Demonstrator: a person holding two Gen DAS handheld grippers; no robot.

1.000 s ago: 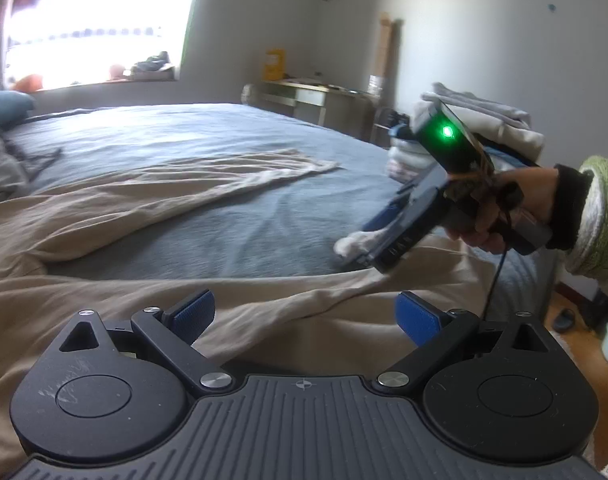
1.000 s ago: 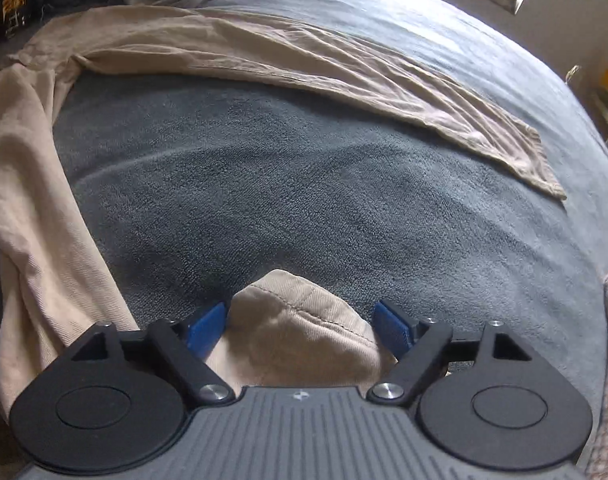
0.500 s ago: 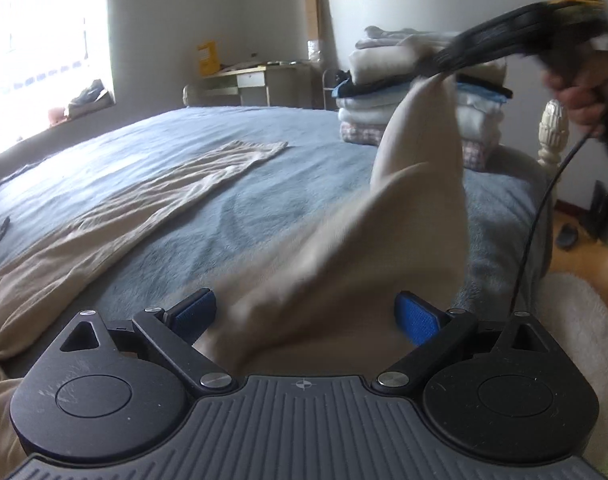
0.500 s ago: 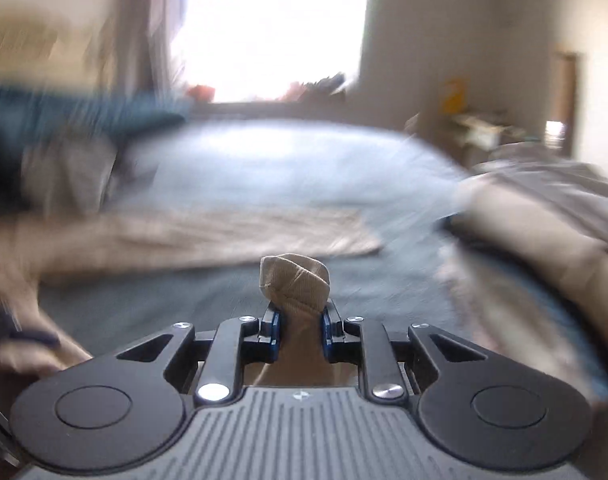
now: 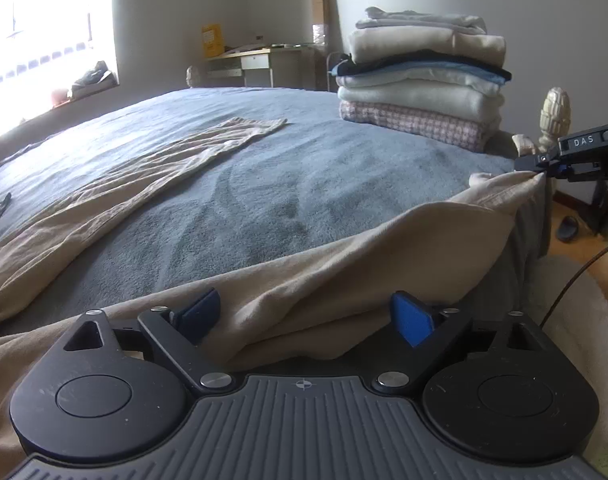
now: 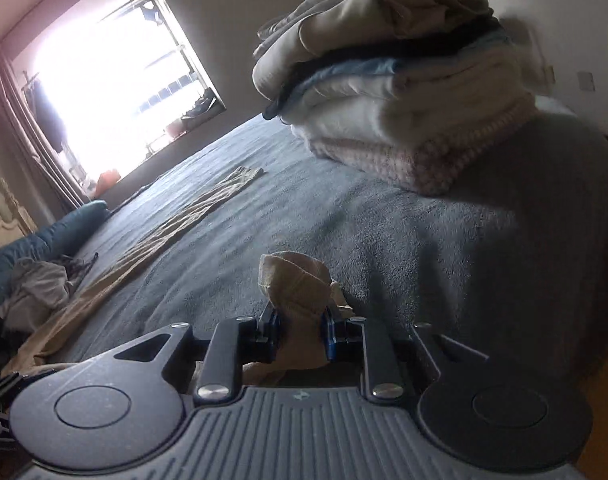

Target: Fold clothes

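Folding has only begun for the trousers [image 5: 151, 184]: they lie spread on the bed [image 5: 304, 184], one leg stretched flat toward 11 o'clock in the left view, the other pulled out toward 3 o'clock. A pile [image 5: 420, 76] of folded clothes already stands at 1 o'clock, so much of the work looks finished, though a crumpled heap [image 6: 35, 292] at 9 o'clock in the right view seems to wait.

The right gripper [image 6: 299, 334] is narrow and pinches the hem of the near leg; its jaws are opening a little, but the pads press the cloth. The left gripper [image 5: 308, 316] is wide, its jaws are closing, and a fold of the trousers sits between them, not yet pressed.

The middle of the bed is free for laying one leg over the other. The bed's edge is close at 3 o'clock, with a bedpost [image 5: 556, 114] near the pile, so I think the move should go inward
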